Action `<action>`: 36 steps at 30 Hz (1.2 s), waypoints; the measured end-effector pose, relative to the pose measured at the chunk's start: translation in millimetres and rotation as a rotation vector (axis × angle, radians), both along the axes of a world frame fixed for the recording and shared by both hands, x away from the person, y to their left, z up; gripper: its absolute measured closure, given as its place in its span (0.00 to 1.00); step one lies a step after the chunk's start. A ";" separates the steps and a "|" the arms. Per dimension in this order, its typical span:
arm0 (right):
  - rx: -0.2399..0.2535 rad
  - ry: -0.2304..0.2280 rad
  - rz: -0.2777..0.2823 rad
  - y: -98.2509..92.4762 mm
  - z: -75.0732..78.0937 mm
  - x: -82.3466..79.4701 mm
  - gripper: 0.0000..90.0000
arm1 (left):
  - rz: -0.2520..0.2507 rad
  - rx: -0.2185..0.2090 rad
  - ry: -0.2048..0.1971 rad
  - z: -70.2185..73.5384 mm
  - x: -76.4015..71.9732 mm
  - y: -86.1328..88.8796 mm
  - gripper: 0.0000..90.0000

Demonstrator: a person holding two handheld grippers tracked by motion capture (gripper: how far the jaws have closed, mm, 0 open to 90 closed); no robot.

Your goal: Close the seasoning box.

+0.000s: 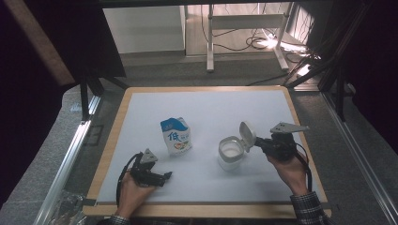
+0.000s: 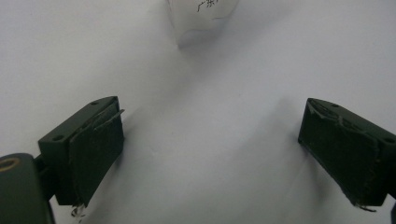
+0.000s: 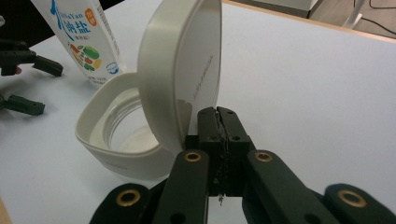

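A clear jar (image 1: 231,153) with a white collar stands right of the mat's middle, its hinged white lid (image 1: 247,136) flipped up and open. My right gripper (image 1: 259,142) is just right of the lid. In the right gripper view its jaws (image 3: 218,112) are shut together with nothing between them, tips against the back of the lid (image 3: 182,70) above the jar (image 3: 121,140). A blue-and-white salt pouch (image 1: 176,136) stands upright left of the jar. My left gripper (image 1: 166,177) rests low on the mat at front left, open and empty (image 2: 210,154).
A white mat covers a wooden-edged board (image 1: 112,140). In the left gripper view the foot of a white printed thing (image 2: 201,18) shows ahead; I cannot tell which it is. Metal rails, table legs and cables lie beyond the board.
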State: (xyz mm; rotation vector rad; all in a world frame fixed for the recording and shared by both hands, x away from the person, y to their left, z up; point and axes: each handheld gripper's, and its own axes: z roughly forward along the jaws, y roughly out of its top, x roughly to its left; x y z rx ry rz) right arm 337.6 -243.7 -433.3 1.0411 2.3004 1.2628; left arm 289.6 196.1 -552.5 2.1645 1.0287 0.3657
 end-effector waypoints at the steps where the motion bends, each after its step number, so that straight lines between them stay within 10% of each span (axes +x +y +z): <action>1: 0.003 -0.001 0.004 0.7 0.9 0.0 0.99 | 0.000 0.000 0.000 0.0 0.0 0.0 0.07; 16: -0.011 -0.021 0.036 13.4 4.7 -1.6 0.96 | 0.003 -0.004 -0.003 -0.3 0.1 -0.3 0.07; 36: -0.041 -0.058 -0.017 -3.1 6.7 -16.7 0.56 | 0.005 -0.007 -0.002 -0.4 -0.1 -0.3 0.07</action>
